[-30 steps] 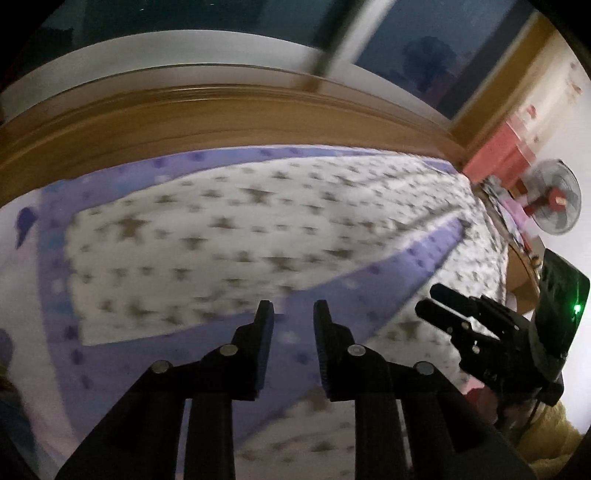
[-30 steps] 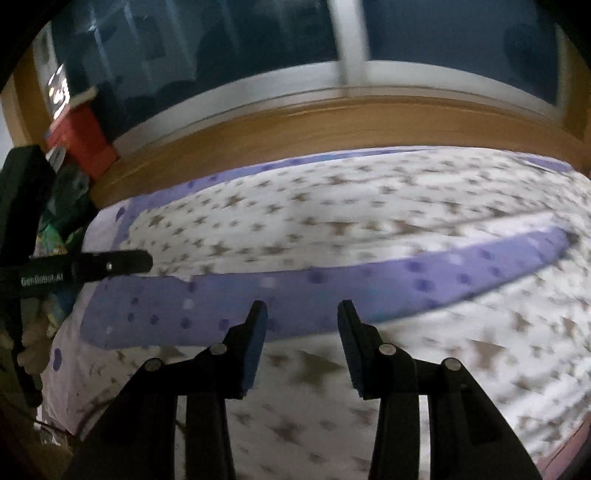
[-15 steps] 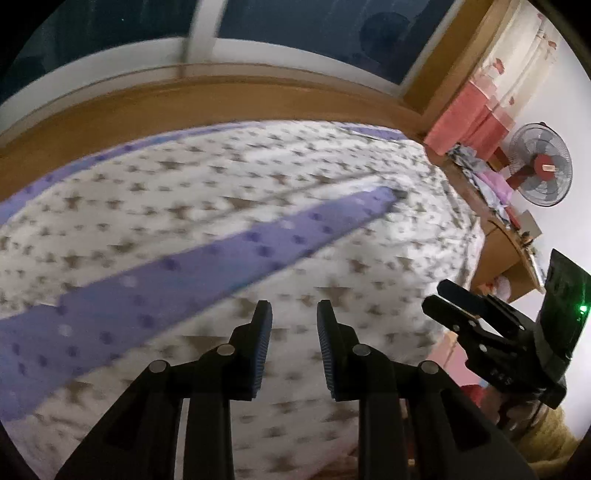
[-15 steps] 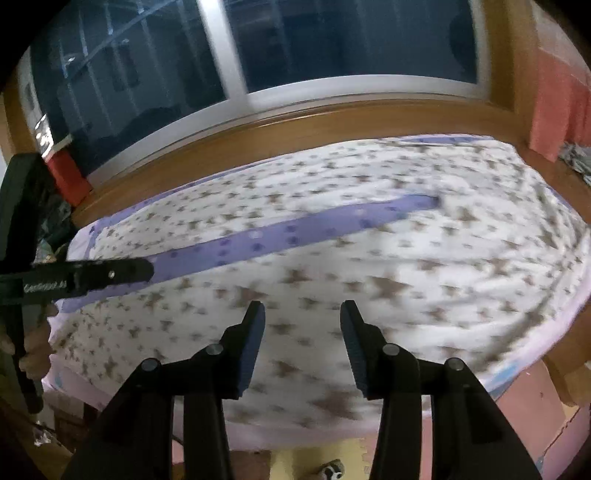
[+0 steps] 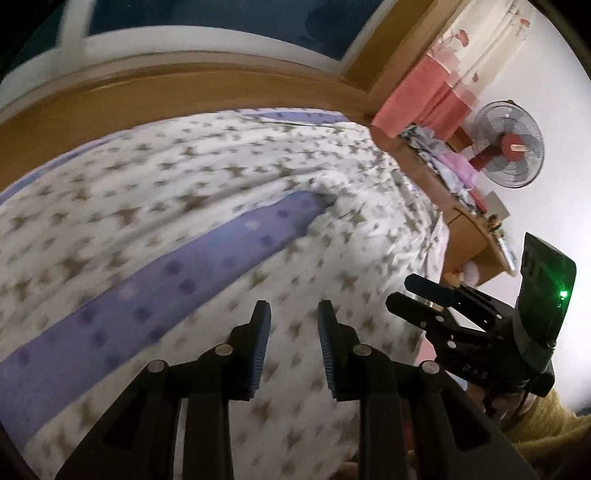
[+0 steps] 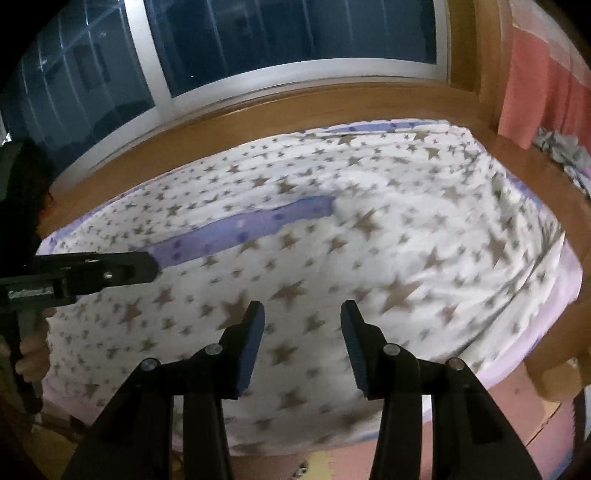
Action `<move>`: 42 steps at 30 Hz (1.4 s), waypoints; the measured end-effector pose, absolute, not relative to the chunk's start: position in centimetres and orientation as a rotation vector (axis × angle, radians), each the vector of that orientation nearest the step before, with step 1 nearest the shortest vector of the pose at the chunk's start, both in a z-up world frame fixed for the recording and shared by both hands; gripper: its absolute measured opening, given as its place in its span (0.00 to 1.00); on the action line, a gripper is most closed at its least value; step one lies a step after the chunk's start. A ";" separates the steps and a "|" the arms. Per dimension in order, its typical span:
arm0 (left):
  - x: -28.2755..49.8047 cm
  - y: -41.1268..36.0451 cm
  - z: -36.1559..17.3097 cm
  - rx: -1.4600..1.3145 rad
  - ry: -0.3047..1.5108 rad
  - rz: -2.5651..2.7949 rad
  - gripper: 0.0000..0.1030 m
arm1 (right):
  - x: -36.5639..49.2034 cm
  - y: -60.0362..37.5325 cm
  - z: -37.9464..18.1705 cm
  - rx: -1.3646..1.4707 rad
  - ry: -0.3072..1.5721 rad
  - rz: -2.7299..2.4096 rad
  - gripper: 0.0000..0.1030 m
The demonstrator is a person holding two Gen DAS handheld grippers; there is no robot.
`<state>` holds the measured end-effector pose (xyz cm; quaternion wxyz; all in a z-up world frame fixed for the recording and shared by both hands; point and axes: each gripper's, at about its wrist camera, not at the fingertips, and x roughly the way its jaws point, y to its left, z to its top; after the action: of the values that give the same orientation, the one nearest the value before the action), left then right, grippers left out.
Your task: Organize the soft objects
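Note:
A white quilt with brown stars (image 5: 207, 173) (image 6: 369, 258) covers the bed. A purple dotted band (image 5: 177, 280) (image 6: 251, 223) of it is folded back across the middle. My left gripper (image 5: 293, 314) hovers open above the quilt's near part, nothing between its blue pads. It also shows side-on at the left edge of the right wrist view (image 6: 147, 264). My right gripper (image 6: 301, 314) is open over the quilt near the bed's front edge, holding nothing. In the left wrist view the right gripper (image 5: 400, 295) appears at the right, past the bed's corner.
A wooden ledge (image 6: 258, 122) and a dark window (image 6: 288, 33) run behind the bed. A standing fan (image 5: 508, 144), a pink curtain (image 5: 421, 99) and a wooden shelf with clothes (image 5: 454, 206) lie to the right. Pink floor (image 6: 509, 410) shows below the bed's front edge.
Both grippers have drawn back and swung right, so more of the quilt, the bed's right corner and the floor come into view. Both stay open and empty.

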<state>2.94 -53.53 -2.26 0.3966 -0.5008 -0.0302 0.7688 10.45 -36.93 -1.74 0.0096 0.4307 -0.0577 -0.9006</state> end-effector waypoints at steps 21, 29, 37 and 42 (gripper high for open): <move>-2.5 -39.3 -6.1 -1.399 -0.235 2.046 0.26 | -4.7 -21.7 -3.1 1.265 0.012 -2.594 0.42; -2.5 -37.7 -6.3 -1.436 -0.280 2.195 0.26 | -9.1 -20.2 -5.2 1.288 0.079 -2.401 0.42; -1.7 -38.7 -5.0 -1.408 -0.294 2.241 0.51 | -8.9 -20.1 -5.2 1.239 0.120 -2.387 0.43; -2.8 -37.8 -5.8 -1.411 -0.315 2.157 0.65 | -8.6 -20.2 -5.2 1.231 0.136 -2.395 0.43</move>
<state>-2.79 -37.78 -5.75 0.2692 -0.5233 -0.1170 0.8000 -8.65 -20.19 -5.22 0.2209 0.4452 0.0492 -0.8664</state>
